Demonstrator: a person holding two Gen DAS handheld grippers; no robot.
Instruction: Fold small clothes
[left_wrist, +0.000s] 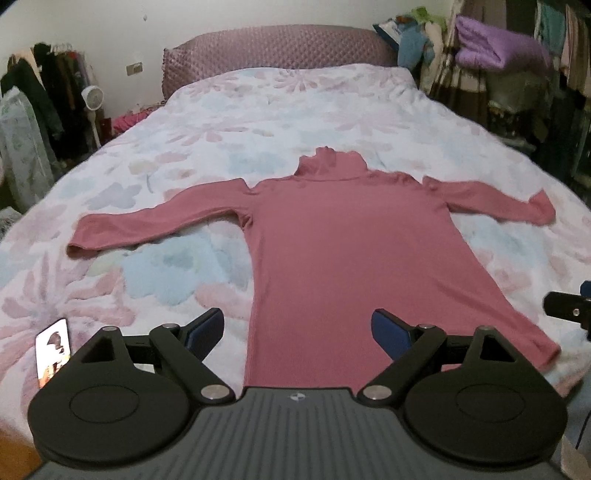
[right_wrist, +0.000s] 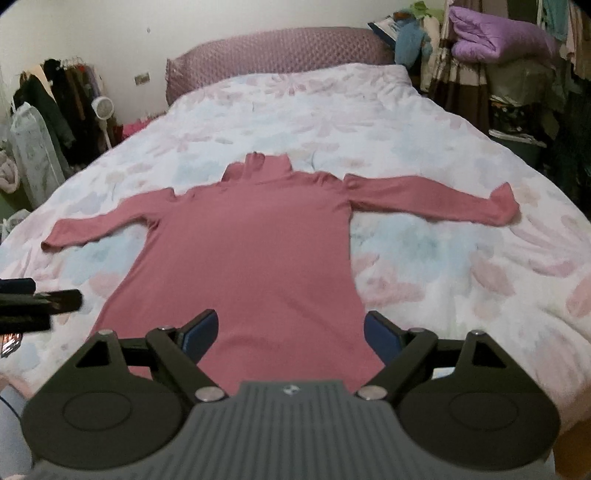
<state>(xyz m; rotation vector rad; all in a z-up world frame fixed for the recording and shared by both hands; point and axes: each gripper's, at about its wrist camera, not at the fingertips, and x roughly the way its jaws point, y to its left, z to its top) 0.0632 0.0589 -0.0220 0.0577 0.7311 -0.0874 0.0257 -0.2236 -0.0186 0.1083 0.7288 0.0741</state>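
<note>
Left wrist view: a pink turtleneck (left_wrist: 332, 251) lies flat on the bed (left_wrist: 221, 110), sleeves spread, its hem between each gripper's released, empty jaws.

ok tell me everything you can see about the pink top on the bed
The pink top is a dusty-rose, fine-ribbed turtleneck with long sleeves. It lies flat on the floral bedspread, collar toward the headboard, hem toward the cameras, both sleeves spread sideways; one cuff looks folded over. Only the bedspread touches it; both grippers hover open above the hem.
</note>
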